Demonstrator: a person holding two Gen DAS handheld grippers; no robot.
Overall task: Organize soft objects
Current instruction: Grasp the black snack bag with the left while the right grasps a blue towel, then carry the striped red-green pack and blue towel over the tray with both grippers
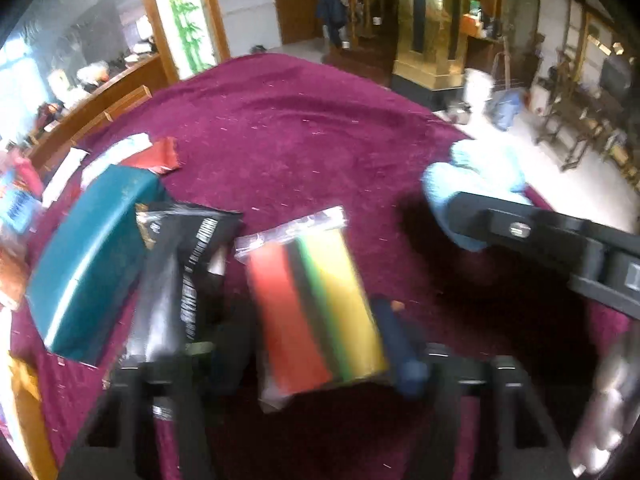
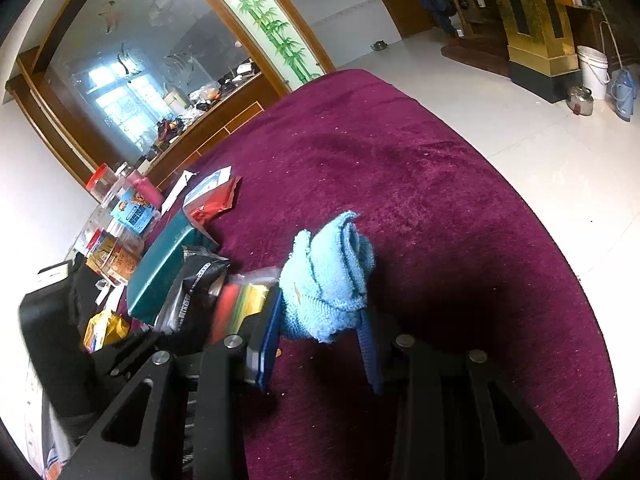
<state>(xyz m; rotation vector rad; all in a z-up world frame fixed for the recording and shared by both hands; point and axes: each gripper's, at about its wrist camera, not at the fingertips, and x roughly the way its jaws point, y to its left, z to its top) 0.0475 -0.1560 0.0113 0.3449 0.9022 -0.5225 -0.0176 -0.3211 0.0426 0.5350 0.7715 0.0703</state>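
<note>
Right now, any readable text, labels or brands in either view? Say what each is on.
None can be read.
Black pouch: white lettering down its side, too blurred.
Blue carton: cartoon picture and print, too small.
Yellow packet: print too small.
Striped packet: no text visible.
Blue cloth: a small orange mark, unreadable.

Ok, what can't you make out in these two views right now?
- Left wrist: the striped packet is motion-blurred; whether the jaws grip it is unclear.
- Left wrist: black pouch print is smeared.
- Right wrist: the blue cloth covers the packet's right end.
</note>
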